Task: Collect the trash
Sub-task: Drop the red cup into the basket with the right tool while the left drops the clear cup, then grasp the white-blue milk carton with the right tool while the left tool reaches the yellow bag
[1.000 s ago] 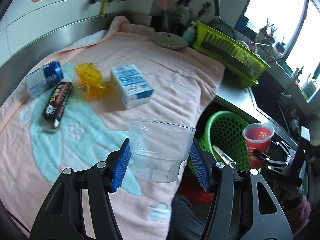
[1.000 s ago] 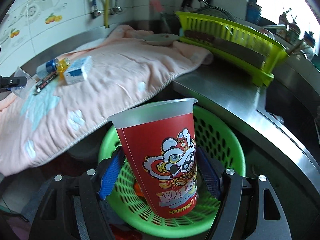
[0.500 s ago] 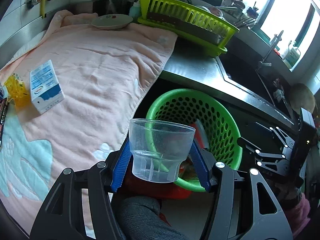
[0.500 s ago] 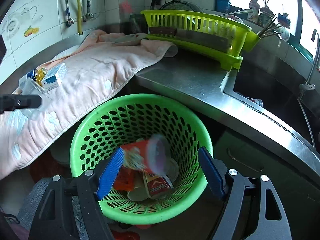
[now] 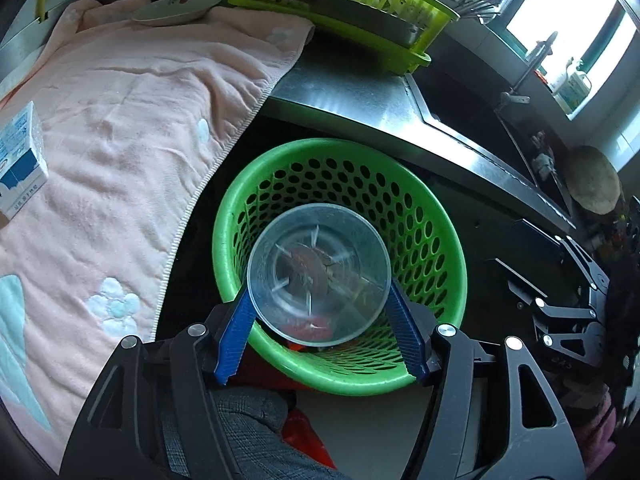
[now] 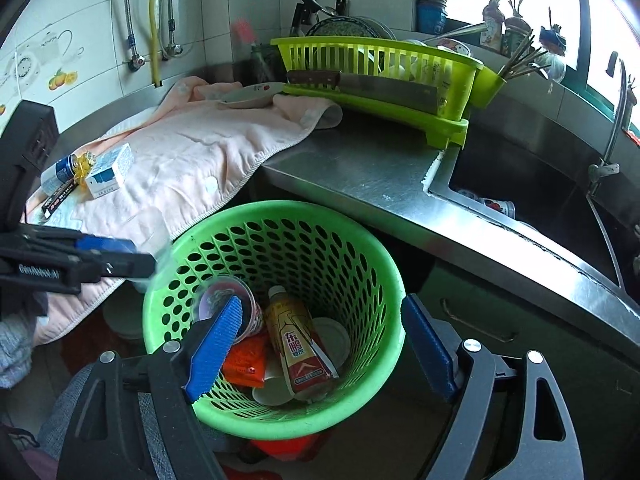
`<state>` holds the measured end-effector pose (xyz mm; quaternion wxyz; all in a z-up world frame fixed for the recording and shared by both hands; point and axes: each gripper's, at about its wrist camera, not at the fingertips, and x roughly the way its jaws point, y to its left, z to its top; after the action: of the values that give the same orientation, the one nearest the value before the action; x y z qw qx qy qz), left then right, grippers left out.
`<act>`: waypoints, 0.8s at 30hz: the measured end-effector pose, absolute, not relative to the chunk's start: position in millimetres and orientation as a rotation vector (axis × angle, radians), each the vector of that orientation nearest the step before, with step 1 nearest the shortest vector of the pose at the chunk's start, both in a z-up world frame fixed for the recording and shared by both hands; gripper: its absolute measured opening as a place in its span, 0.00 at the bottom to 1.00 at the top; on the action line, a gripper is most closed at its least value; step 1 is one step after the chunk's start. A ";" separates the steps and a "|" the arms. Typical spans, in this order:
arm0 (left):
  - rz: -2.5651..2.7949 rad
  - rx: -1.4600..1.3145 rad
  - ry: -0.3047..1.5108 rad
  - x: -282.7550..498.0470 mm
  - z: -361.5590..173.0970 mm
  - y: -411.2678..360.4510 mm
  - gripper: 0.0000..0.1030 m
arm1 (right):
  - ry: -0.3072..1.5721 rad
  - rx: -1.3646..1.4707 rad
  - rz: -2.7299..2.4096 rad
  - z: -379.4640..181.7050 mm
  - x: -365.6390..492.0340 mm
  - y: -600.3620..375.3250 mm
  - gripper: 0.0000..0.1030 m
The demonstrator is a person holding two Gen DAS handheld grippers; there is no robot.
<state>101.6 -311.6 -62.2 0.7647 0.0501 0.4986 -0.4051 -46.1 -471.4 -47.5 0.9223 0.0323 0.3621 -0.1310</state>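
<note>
Left tongs (image 5: 320,320) now above green basket (image 5: 436,216), just widened, clear cup (image 5: 318,272) between blue pads. Right tongs (image 6: 320,344) just widened, empty; red cup (image 6: 228,304) dropped inside basket.

Between the right tongs' blue pads, a bottle (image 6: 298,344) lying in the green basket (image 6: 372,260) carries a red-and-yellow label with large Chinese characters, while print on the blue-and-white carton (image 6: 110,170) far to their left is too small to read.
</note>
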 end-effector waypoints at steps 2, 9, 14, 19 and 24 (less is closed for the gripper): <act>-0.890 0.113 1.082 98.1 -62.1 -312.4 0.67 | 0.738 0.064 -0.267 -45.2 -46.4 -470.3 0.77; -0.887 0.114 1.078 94.9 -56.4 -305.3 0.75 | 0.725 0.060 -0.253 -39.6 -43.3 -464.3 0.77; -0.861 0.100 1.050 98.6 -44.5 -290.0 0.75 | 0.706 0.050 -0.227 -31.6 -37.2 -455.5 0.77; -0.813 0.070 1.014 107.0 -29.9 -263.3 0.75 | 0.704 0.030 -0.179 -27.3 -21.6 -441.2 0.78; -0.730 0.036 0.983 123.8 -17.0 -226.8 0.75 | 0.708 0.020 -0.102 -24.5 3.0 -420.9 0.78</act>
<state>123.8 -226.8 -17.0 0.8183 0.0170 0.4613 -0.3424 3.0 -420.9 -24.5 0.9366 0.0100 0.3466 -0.0498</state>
